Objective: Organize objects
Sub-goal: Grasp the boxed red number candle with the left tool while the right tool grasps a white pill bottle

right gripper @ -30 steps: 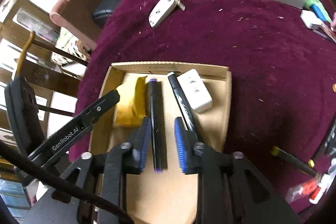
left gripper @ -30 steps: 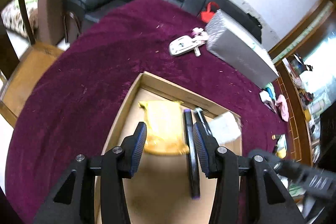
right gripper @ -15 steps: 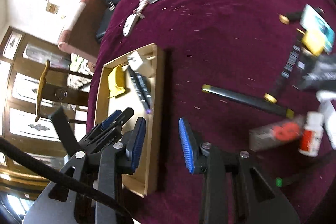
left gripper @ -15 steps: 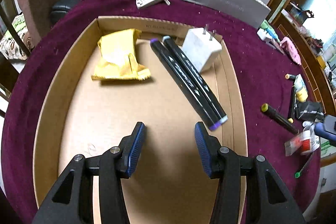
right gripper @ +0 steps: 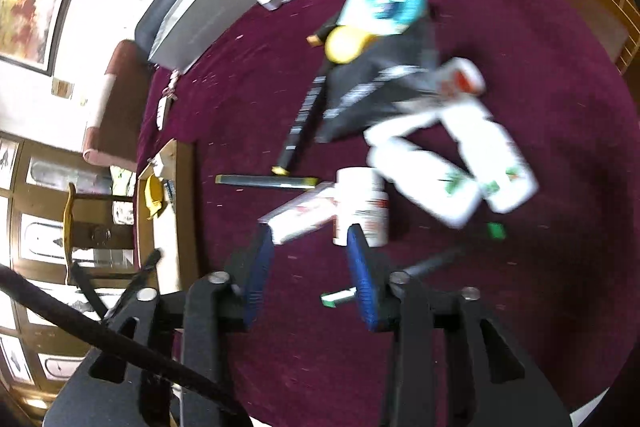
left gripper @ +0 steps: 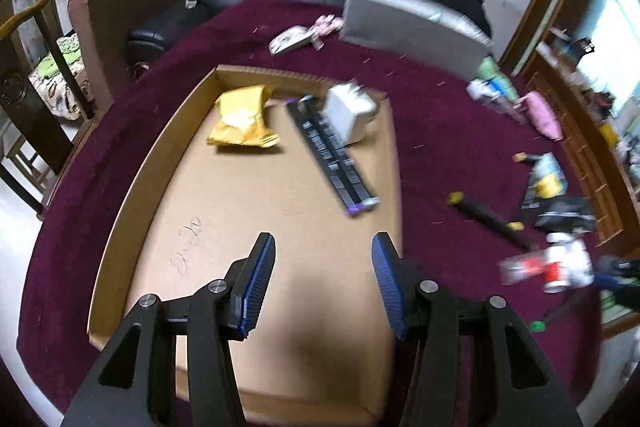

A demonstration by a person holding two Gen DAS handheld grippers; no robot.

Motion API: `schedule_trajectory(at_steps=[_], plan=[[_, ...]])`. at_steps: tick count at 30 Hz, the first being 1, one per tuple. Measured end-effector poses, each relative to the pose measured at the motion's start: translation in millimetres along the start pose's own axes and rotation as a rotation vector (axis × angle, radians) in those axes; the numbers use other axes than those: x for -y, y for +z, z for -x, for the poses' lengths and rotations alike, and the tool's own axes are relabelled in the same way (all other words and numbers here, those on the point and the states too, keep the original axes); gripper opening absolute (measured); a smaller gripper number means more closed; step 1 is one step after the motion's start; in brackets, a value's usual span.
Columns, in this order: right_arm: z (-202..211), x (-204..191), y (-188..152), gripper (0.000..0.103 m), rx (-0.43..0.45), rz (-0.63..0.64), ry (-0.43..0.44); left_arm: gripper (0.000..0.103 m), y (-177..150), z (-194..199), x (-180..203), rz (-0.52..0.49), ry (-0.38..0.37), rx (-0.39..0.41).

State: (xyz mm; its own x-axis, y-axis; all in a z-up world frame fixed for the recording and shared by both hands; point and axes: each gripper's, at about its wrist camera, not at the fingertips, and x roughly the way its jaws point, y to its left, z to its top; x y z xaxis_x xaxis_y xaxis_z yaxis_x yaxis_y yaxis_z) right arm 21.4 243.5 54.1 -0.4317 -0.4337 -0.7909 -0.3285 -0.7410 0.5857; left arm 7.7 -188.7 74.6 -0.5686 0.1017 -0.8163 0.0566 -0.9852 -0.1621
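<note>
Since the cardboard tray (left gripper: 132,195) at the left edge of the surface (left gripper: 432,123) already holds a yellow packet (left gripper: 242,119), 2 black markers (left gripper: 332,159) lying side by side and a white charger (left gripper: 350,111) touching them, the sorting looks partly done. Much is left: a yellow-capped marker (right gripper: 266,181), a white pill bottle (right gripper: 362,205), a flat red-and-white box (right gripper: 300,217), 2 larger white bottles (right gripper: 452,163), a dark pouch (right gripper: 372,95) and more lie loose on the cloth toward the right edge. The left tool (left gripper: 323,279) hangs over the tray's bare floor, jaws spread and empty. The right tool (right gripper: 310,275), also spread and empty, sits just short of the pill bottle and box, likely the next pick. Only the left view shows the tray's contents clearly; only the right view shows the large bottles and a green-tipped pen (right gripper: 338,297).
</note>
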Motion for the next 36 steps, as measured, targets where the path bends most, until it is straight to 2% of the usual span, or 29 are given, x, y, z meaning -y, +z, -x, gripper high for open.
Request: schedule_trajectory(at_steps=[5,8,16,18,23,29,35,36], plan=[[-9.4,10.5,-2.2,0.044,-0.044,0.005,0.033,0.044,-11.0,8.5,31.1,0.021,-0.075,-0.050],[-26.4,0.5,0.5,0.044,-0.072,0.055,-0.011,0.044,-21.5,8.6,55.5,-0.011,-0.097,-0.078],[-68.6,-8.5,13.0,0.043,-0.103,0.107,-0.128,0.044,-30.3,7.1,118.7,-0.201,-0.142,-0.138],[-72.0,-6.5,11.6,0.033,-0.112,0.111,-0.148,0.044,-28.6,0.7,135.4,-0.259,-0.152,-0.142],[-61.4,7.4,5.8,0.032,-0.123,0.099,-0.129,0.044,-26.7,-27.4,181.3,-0.443,-0.165,-0.142],[-50.3,39.4,-0.2,0.033,-0.161,-0.008,-0.059,0.044,-33.6,-72.8,233.4,-0.739,-0.152,-0.177],[-46.9,48.7,-4.4,0.033,-0.159,-0.034,-0.044,0.044,-34.1,-96.5,255.5,-0.826,-0.165,-0.219],[-46.5,49.7,-4.4,0.033,-0.159,-0.039,-0.039,0.044,-35.1,-102.4,258.4,-0.820,-0.160,-0.248]])
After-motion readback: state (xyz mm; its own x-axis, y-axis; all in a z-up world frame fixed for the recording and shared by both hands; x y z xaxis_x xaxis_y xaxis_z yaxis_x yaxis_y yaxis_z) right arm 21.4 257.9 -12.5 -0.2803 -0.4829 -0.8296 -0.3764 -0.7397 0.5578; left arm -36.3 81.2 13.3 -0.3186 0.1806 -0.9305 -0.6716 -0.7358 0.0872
